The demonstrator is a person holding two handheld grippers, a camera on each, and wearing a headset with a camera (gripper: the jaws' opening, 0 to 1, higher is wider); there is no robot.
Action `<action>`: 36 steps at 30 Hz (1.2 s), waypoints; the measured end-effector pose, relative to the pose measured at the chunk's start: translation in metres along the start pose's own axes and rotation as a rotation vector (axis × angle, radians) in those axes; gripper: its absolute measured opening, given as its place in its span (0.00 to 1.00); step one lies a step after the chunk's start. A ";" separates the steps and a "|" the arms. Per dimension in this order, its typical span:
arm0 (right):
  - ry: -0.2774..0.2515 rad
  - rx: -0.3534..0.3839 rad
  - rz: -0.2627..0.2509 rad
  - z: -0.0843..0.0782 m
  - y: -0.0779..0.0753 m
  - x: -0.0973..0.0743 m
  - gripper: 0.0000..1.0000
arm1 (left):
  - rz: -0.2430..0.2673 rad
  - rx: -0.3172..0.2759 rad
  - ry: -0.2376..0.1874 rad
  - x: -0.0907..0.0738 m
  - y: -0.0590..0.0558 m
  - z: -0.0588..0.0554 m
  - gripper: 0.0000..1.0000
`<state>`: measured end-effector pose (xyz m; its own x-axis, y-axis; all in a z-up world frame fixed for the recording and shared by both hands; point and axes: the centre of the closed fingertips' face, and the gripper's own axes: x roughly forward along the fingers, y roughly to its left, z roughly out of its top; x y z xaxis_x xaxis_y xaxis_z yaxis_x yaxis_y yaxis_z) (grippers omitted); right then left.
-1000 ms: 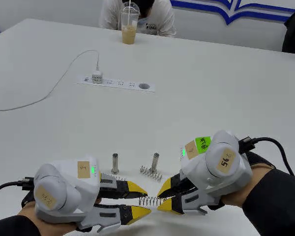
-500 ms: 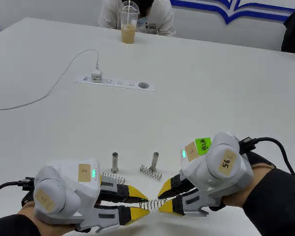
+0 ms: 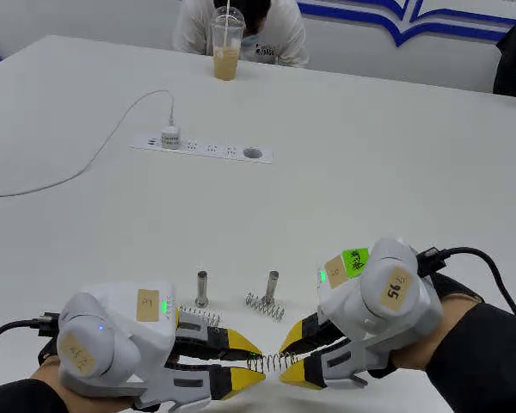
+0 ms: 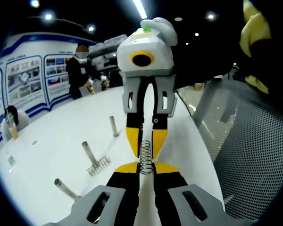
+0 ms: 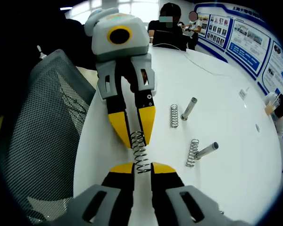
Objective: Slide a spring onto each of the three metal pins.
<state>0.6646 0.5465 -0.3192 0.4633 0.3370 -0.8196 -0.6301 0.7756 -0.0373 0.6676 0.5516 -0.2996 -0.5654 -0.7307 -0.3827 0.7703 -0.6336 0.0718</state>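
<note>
One spring [image 3: 271, 362] sits at six o'clock in the head view, seemingly just clear of the table [image 3: 370, 189], lying level between our two tools. We have the left gripper [image 3: 252, 363] nipping its nine o'clock end and the right gripper [image 3: 287, 363] nipping its three o'clock end — both sets of jaws drawn in narrow on the coil. We judge this two-ended hold to be a regrip: it keeps the floppy coil straight while one side takes a better bite. With both ends pinched, though, neither is open for threading, so one gripper must let go.

At twelve o'clock from the spring stands a bare pin [image 3: 272, 286], with another pin [image 3: 202, 287] at eleven; the left gripper view shows a third pin [image 4: 114, 126] farther along the row. A loose spring [image 3: 265, 304] lies at the first pin's foot and a second loose spring [image 3: 199, 313] at the other's — handy for later rounds. Far off at twelve o'clock rest a strip [image 3: 198, 144] and a cup [image 3: 226, 47].
</note>
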 end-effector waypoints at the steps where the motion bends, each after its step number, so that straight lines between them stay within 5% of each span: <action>1: -0.001 -0.001 -0.001 0.000 0.000 0.000 0.14 | -0.001 -0.001 -0.001 0.000 0.000 0.000 0.10; 36: -0.143 0.018 -0.003 0.051 0.002 -0.015 0.12 | 0.016 -0.041 -0.013 0.000 0.005 -0.003 0.10</action>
<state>0.6880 0.5703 -0.2778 0.5500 0.4064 -0.7296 -0.6181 0.7856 -0.0284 0.6717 0.5491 -0.3018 -0.5564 -0.7439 -0.3702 0.7905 -0.6111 0.0399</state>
